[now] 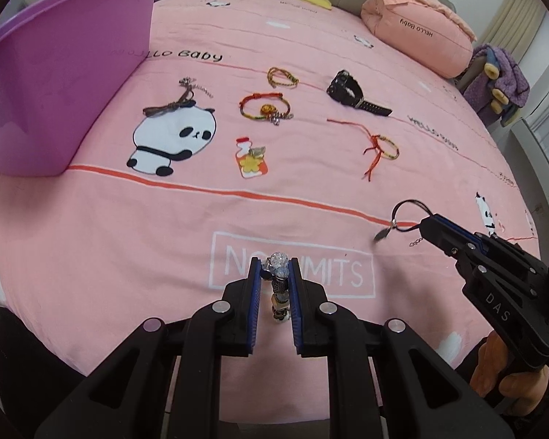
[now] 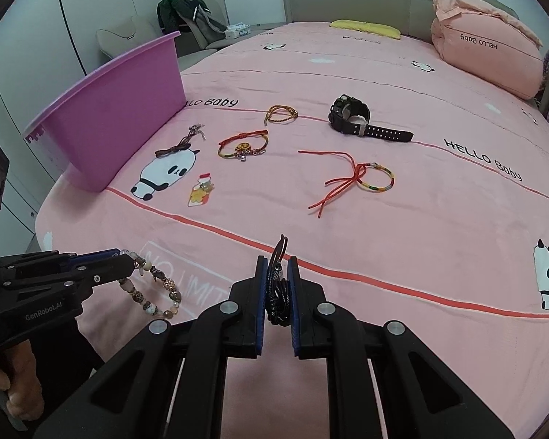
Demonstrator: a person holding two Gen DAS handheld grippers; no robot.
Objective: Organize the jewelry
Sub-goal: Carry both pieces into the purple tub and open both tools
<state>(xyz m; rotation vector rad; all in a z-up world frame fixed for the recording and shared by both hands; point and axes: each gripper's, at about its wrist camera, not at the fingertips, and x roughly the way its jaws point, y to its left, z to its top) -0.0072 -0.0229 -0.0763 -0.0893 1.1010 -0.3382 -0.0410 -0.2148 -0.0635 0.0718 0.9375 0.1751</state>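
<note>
At the upper left of the frame stands the purple plastic bin (image 2: 120, 124) on the pink bedsheet (image 2: 421, 241); its inside is hidden, so whether any jewelry is already in it cannot be told. Low in the left wrist view, the left gripper (image 1: 274, 274) is clamped on a beaded bracelet (image 2: 153, 292), lifted clear of the sheet. Toward the lower right of that view, the right gripper (image 2: 277, 274) is pinched on a black cord necklace (image 2: 279, 285) whose small pendant (image 1: 382, 235) dangles.

By my reading the sorting is at an early or middle stage: two pieces are in hand, none seen stored.

Left on the sheet, from left to right, are six pieces: one brown cord necklace (image 2: 181, 144), one bottle-shaped charm (image 2: 201, 191), one red-and-yellow charm bracelet (image 2: 242, 145), one gold braided bracelet (image 2: 281, 114), one red string bracelet (image 2: 362, 179), and one black wristwatch (image 2: 355, 119).
</note>
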